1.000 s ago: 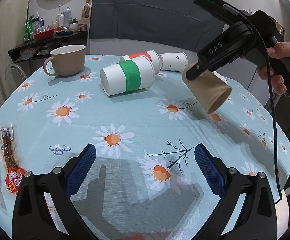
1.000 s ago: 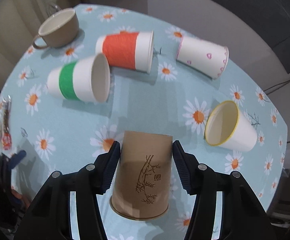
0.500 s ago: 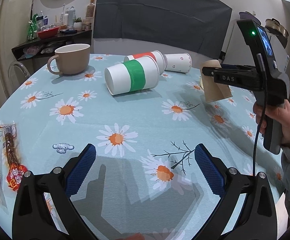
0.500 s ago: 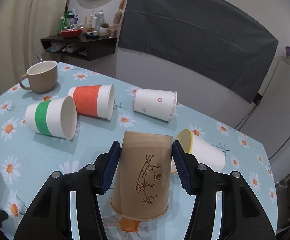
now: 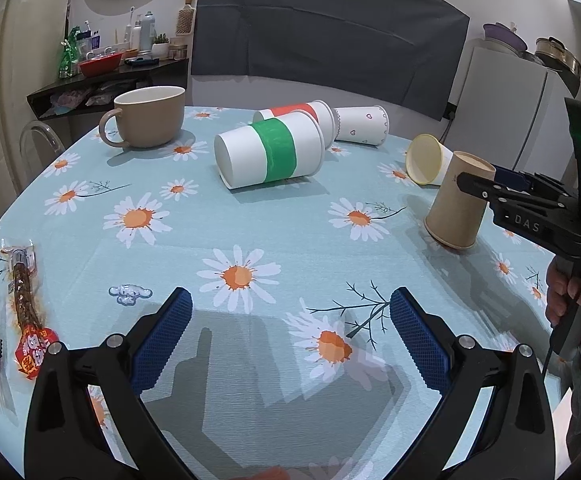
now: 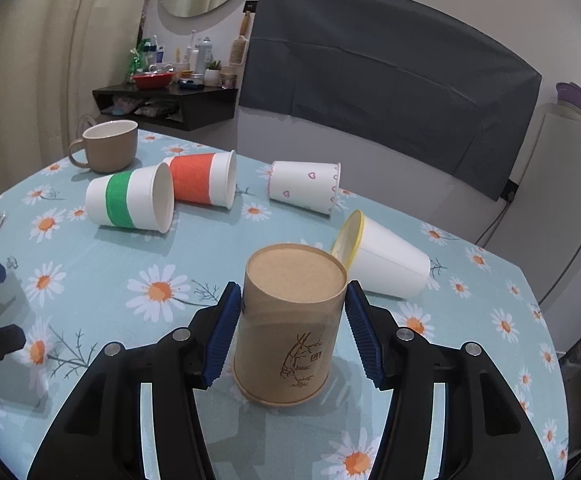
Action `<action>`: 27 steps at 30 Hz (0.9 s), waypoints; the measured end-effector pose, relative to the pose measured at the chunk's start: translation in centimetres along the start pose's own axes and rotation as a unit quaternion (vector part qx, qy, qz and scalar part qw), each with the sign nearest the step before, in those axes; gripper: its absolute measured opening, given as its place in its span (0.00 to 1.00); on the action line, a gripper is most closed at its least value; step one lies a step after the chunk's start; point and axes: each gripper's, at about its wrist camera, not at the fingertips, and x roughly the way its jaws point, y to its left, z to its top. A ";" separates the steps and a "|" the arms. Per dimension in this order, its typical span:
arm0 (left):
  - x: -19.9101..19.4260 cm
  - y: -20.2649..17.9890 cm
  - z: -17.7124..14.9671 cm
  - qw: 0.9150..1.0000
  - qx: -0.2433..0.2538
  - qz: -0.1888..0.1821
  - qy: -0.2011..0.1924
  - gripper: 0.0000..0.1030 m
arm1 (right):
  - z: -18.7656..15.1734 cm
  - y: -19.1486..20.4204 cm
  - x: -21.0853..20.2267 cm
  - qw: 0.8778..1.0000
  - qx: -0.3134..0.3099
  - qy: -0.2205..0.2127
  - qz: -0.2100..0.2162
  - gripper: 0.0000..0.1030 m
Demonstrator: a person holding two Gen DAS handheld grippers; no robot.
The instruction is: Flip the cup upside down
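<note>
With its mouth down on the daisy-print tablecloth point(image 6: 102, 264), the brown paper cup point(image 6: 290, 328) stands inverted in the lower centre of the right wrist view, base up. The right gripper point(image 6: 293, 330) brackets it, blue pads point(image 6: 222, 336) set on either side; the jaws look slightly apart from the cup wall, a thin gap showing at each side, so not clamped. In the left wrist view that same cup point(image 5: 456, 204) sits at centre right, leaning a touch. The left gripper point(image 5: 290, 340) hovers low in the frame, jaws spread wide with nothing between them. Behind, upper middle, lie the green-banded cup point(image 6: 130, 200), the red-banded cup point(image 6: 202, 179) and the heart-print cup point(image 6: 304, 186) on their sides; the yellow-rimmed cup point(image 6: 386, 264) lies just beside the brown one. A tan mug point(image 6: 106, 146) stands upper left.
</note>
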 end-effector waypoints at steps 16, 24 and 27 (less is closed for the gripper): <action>0.2 0.0 -0.1 1.000 0.000 0.002 0.009 0.94 | -1.8 -2.0 -2.8 0.998 0.058 0.002 0.004 0.85; 0.7 0.1 -0.1 1.000 -0.001 0.002 0.023 0.94 | -4.2 -5.1 -3.5 0.993 0.116 0.022 -0.013 0.87; 0.6 0.2 -0.1 1.000 -0.007 0.010 0.020 0.94 | -5.4 -6.1 -3.3 0.991 0.131 0.033 -0.017 0.88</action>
